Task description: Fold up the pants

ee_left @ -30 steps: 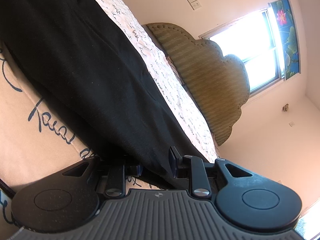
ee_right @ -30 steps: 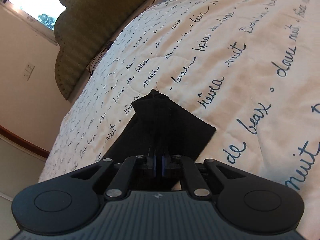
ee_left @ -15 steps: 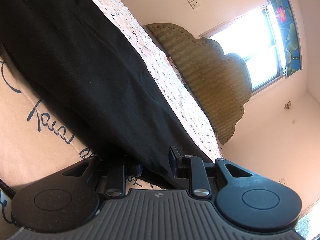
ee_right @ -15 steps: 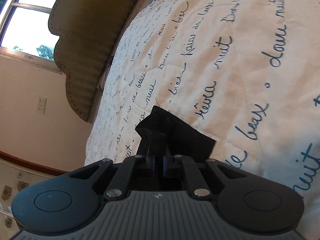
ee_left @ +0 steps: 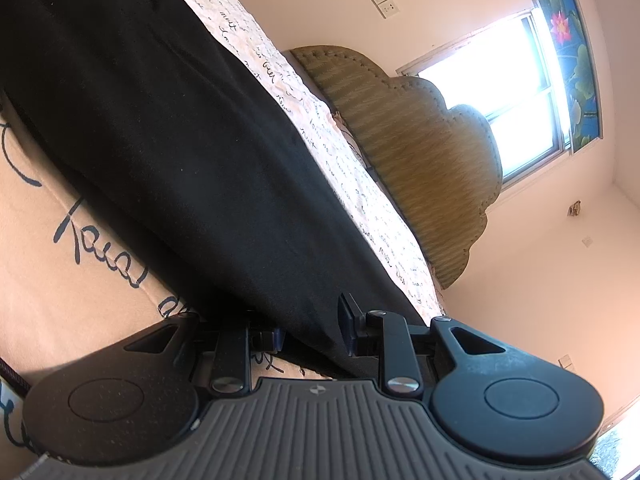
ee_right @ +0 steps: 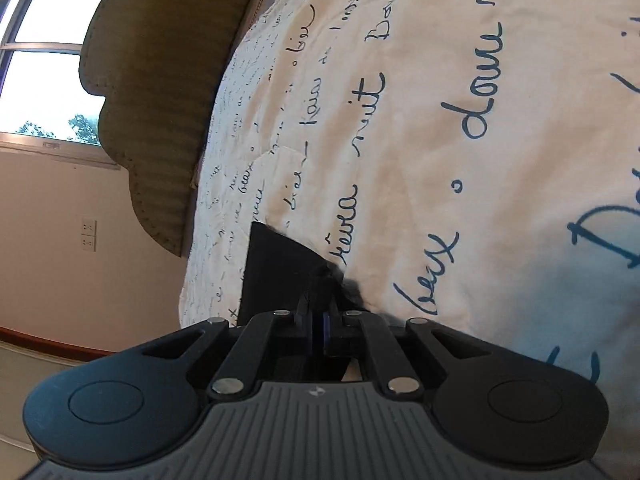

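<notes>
Black pants [ee_left: 180, 140] stretch from the top left of the left wrist view down into my left gripper [ee_left: 312, 328]. Its jaws stand partly apart with a thick fold of the cloth pressed between the pads. In the right wrist view a small flap of the same black pants [ee_right: 276, 272] sticks out ahead of my right gripper [ee_right: 318, 316]. That gripper is shut tight on the flap, low over the bed cover. How the cloth runs between the two grippers is hidden.
The pants lie on a cream bed cover [ee_right: 440, 120] printed with dark script. A padded olive headboard [ee_left: 420, 160] stands at the far end, in front of a bright window [ee_left: 500, 80]. The bed's side edge drops to a pale wall with sockets [ee_right: 88, 234].
My right gripper has rolled and sunk toward the bed cover, and the black flap ahead of it now looks smaller and more bunched. The left gripper has kept still.
</notes>
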`<action>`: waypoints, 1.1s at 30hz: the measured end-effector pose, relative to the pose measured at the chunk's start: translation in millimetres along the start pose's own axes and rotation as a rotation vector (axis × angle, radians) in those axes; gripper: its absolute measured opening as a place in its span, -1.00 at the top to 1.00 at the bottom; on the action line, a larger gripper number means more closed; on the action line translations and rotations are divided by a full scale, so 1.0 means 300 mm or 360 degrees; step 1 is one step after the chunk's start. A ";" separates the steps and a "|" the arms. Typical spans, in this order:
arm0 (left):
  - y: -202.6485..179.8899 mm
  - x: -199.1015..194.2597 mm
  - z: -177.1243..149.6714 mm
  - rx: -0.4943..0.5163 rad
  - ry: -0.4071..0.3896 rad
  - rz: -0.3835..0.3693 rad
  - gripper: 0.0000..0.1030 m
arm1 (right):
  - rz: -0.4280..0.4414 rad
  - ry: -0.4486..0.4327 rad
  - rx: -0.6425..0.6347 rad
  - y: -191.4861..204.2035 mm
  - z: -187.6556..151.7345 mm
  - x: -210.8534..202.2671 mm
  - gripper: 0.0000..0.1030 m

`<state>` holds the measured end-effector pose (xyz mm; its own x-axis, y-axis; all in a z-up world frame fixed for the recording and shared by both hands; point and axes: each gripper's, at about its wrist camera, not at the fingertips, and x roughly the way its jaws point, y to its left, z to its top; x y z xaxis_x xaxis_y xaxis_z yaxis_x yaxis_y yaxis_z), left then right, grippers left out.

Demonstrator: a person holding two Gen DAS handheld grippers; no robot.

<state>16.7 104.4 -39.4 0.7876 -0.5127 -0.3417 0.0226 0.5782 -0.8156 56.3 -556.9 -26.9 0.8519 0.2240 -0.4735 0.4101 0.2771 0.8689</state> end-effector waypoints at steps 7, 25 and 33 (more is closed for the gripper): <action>0.002 0.000 0.001 -0.0003 -0.0002 -0.0003 0.31 | 0.0109 -0.0024 -0.0131 0.119 0.006 -0.044 0.91; 0.006 -0.003 -0.001 0.0006 -0.0015 -0.0015 0.27 | 0.0222 -0.0159 -0.0432 0.316 -0.065 -0.048 -0.45; 0.025 -0.007 0.001 -0.0012 -0.0017 -0.0055 0.23 | 0.0296 0.0995 -0.0944 0.690 -0.579 0.585 -0.45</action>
<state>15.3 110.0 -44.5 0.7931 -0.5255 -0.3081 0.0455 0.5555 -0.8303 234.2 -297.9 44.7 0.4827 0.7358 -0.4749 -0.1023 0.5859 0.8039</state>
